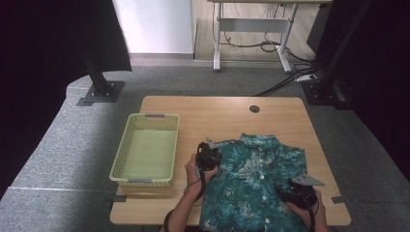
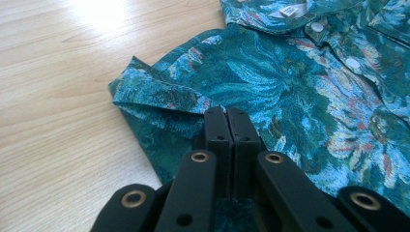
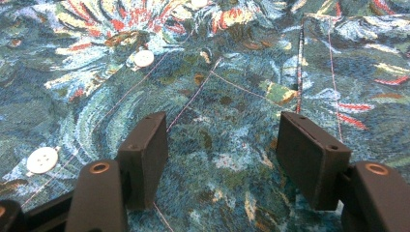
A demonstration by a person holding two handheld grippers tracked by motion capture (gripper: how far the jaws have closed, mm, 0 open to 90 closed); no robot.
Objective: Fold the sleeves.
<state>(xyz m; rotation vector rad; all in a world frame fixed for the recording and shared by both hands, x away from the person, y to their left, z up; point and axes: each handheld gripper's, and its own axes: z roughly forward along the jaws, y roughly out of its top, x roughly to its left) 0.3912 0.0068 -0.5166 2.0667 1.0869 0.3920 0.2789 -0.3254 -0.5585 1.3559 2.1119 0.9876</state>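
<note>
I've got the teal floral shirt (image 1: pixel 254 186) lying flat, buttoned, on the wooden table (image 1: pixel 193 108), right of the yellow-green basket (image 1: pixel 145 150). L gripper (image 2: pixel 226 123) sits at the shirt's left sleeve edge w/ jaws pressed together; can't tell if any fabric is pinched between them. R gripper (image 3: pixel 225 159) hovers over the lower right part of the shirt front, jaws apart, nothing between them but cloth below, white buttons (image 3: pixel 143 58) nearby.

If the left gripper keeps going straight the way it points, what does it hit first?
Probably the folded sleeve edge of the teal floral shirt, right ahead of the shut left gripper. Beyond it lies the light wooden table; depth is uncertain.
</note>
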